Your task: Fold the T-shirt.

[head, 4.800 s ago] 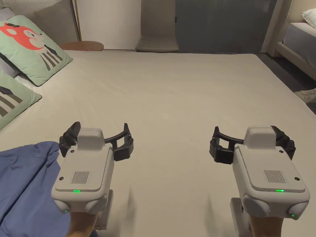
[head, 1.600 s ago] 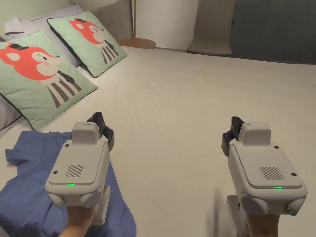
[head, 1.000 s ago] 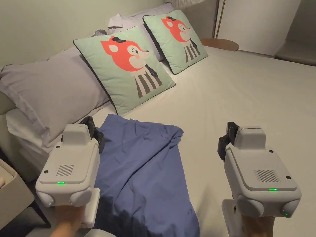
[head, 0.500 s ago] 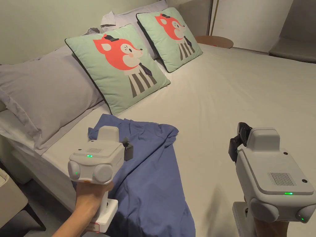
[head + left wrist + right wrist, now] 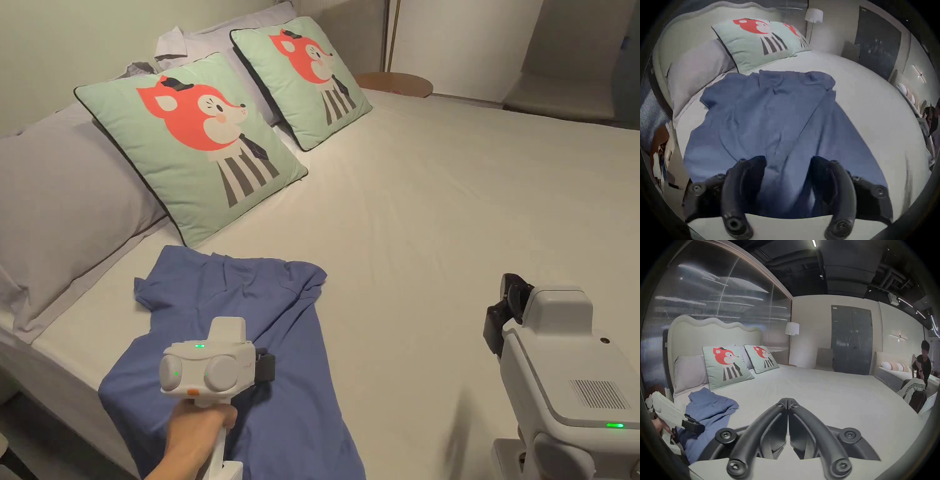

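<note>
A blue T-shirt (image 5: 250, 325) lies crumpled on the bed sheet (image 5: 469, 206), near the left edge below the cushions; its lower part hangs toward the bed's side. My left gripper (image 5: 787, 162) hovers over the shirt's lower half, jaws apart, with blue cloth (image 5: 769, 113) under the gap and nothing pinched. In the head view the left gripper (image 5: 262, 367) points away from me. My right gripper (image 5: 787, 400) is shut and empty, held over bare sheet to the right of the shirt; its dark jaws (image 5: 509, 309) show at lower right.
Two fox cushions (image 5: 194, 140) (image 5: 306, 75) and a grey pillow (image 5: 56, 206) lean at the head of the bed, just beyond the shirt. A round side table (image 5: 394, 83) stands behind. A person (image 5: 922, 369) sits on another bed at far right.
The camera turned left toward the pillows. Both grippers stood open at first, and the right has shut. My left gripper swung over the blue shirt, tipped down and came nearer its lower half.
</note>
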The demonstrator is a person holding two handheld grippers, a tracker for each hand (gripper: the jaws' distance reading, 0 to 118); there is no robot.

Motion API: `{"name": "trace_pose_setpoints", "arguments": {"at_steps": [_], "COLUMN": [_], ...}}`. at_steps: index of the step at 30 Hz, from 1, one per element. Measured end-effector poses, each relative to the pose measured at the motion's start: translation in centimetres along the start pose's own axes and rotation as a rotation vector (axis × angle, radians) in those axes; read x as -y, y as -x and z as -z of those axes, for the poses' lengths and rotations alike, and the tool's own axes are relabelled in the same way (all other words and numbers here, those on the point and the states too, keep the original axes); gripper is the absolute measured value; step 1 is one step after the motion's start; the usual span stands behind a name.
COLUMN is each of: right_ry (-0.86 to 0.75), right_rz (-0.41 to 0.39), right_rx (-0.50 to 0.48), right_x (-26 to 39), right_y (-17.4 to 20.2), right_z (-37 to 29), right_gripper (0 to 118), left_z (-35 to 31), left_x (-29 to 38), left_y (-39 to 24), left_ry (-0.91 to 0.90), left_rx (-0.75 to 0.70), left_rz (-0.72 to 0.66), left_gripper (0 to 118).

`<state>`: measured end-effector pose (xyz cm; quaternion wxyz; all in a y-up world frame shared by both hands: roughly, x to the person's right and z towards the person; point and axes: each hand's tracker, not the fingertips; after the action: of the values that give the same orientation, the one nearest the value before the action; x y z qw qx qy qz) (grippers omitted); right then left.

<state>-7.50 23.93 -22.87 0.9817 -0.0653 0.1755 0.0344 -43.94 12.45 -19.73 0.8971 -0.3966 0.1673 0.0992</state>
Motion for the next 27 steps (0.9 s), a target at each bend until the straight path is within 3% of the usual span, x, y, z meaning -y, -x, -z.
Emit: {"name": "trace_pose_setpoints", "arguments": {"at_steps": [2,8,13,20,27], "right_ry": [0.004,-0.008,-0.025,-0.064,-0.094], "right_rz": [0.003,0.018,0.022,0.029,0.026], "right_rx": [0.008,0.027,0.054,0.12,0.254], "right_x": [0.3,-0.2,-0.6,-1.4,-1.0], "right_y": [-0.5,-2.0,-3.9,-7.4,-12.6], "right_z": [0.1,-1.7,-2.6,-6.1,-9.1], "right_gripper": [1,1,1,1,1], "left_z": [-0.7,-4.6,-10.2,-18.1,-22.7], "left_x": [-0.4,-2.1,-5.7,-11.7,-13.8], "left_y": [-0.1,0.3,-2.4,-10.9,-21.0], "left_ry": [0.012,-0.104,-0.285,-0.41,-0.505], "left_rx": [0.008,0.07,0.159,0.403,0.648], "left_rz": [0.002,-0.069,0.072,0.143,0.251], "left_gripper": [5,5,5,5,5]}}
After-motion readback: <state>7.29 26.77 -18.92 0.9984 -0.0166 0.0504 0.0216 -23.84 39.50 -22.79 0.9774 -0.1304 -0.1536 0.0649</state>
